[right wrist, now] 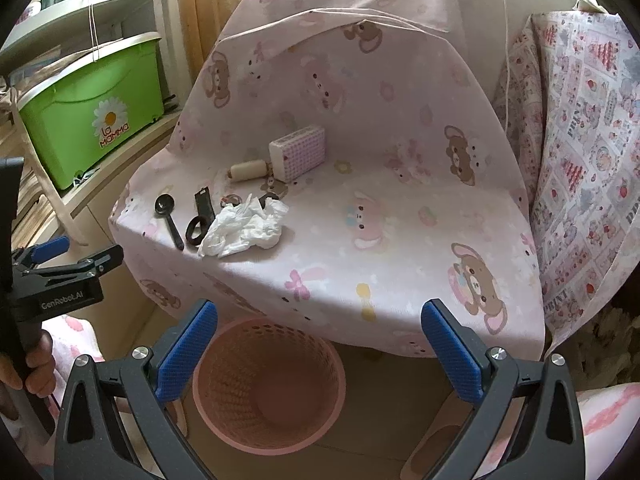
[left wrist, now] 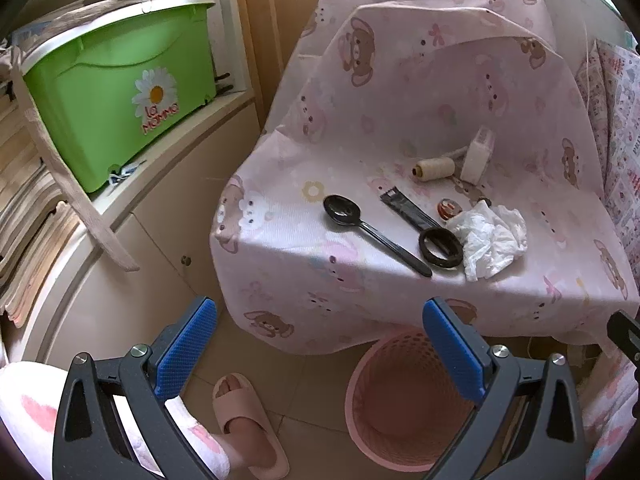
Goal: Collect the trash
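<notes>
A crumpled white tissue [left wrist: 490,240] [right wrist: 244,226] lies near the front edge of a surface draped in pink bear-print cloth [left wrist: 360,216] [right wrist: 380,216]. Beside it sit a black spoon [left wrist: 368,230] [right wrist: 170,218], a black ring [left wrist: 440,248] [right wrist: 196,230], a flat black strip [left wrist: 408,208] [right wrist: 204,202], a thread spool [left wrist: 434,169] [right wrist: 248,171] and a small checked box [left wrist: 478,156] [right wrist: 298,152]. A pink mesh bin [left wrist: 404,400] [right wrist: 268,388] stands on the floor below. My left gripper [left wrist: 320,348] and right gripper [right wrist: 320,350] are both open, held above the bin, short of the cloth's edge, holding nothing.
A green plastic tub [left wrist: 116,88] [right wrist: 88,116] sits on a cream shelf unit at left, with stacked papers [left wrist: 28,216] beside it. A person's foot in a pink slipper [left wrist: 244,420] stands left of the bin. Patterned bedding [right wrist: 584,160] rises on the right.
</notes>
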Motion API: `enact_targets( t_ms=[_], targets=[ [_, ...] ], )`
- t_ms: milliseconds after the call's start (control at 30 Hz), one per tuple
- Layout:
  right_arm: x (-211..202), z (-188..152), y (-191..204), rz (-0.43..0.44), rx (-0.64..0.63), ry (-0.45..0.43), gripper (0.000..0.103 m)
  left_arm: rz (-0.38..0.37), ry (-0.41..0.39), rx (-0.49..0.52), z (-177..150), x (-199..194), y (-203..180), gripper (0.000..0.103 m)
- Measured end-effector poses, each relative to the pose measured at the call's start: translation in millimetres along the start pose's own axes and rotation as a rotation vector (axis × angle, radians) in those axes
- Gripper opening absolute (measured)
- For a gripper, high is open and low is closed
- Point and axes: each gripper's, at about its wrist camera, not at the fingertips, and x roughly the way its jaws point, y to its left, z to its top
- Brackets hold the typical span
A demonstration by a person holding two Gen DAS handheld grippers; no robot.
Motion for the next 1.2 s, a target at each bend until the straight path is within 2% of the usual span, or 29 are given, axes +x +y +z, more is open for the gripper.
enact_targets(
  t_ms=[133, 533, 833, 1033, 1200],
  targets=[
    [1, -1, 2, -0.001, -0.014, 0.003, 0.103, 0.006, -0.026, 0.003, 1, -5, 0, 0.102],
    [7, -2, 5, -0.003, -0.027, 0.019, 0.103, -0.005, 0.001, -0.003, 2, -1, 2, 0.102],
    [13, -4, 5, -0.046, -0.046, 0.026, 0.103, 0.004, 0.0, 0.002, 0, -1, 0, 0.102],
    [19, -7, 8, -0.035, -0.057, 0.043, 0.103, 0.017, 0.033, -0.015, 0, 8, 4, 0.102],
    [28, -9, 5, -0.002, -0.033, 0.05, 0.103, -0.037, 0.07, -0.03, -1, 16, 5, 0.1]
  ],
)
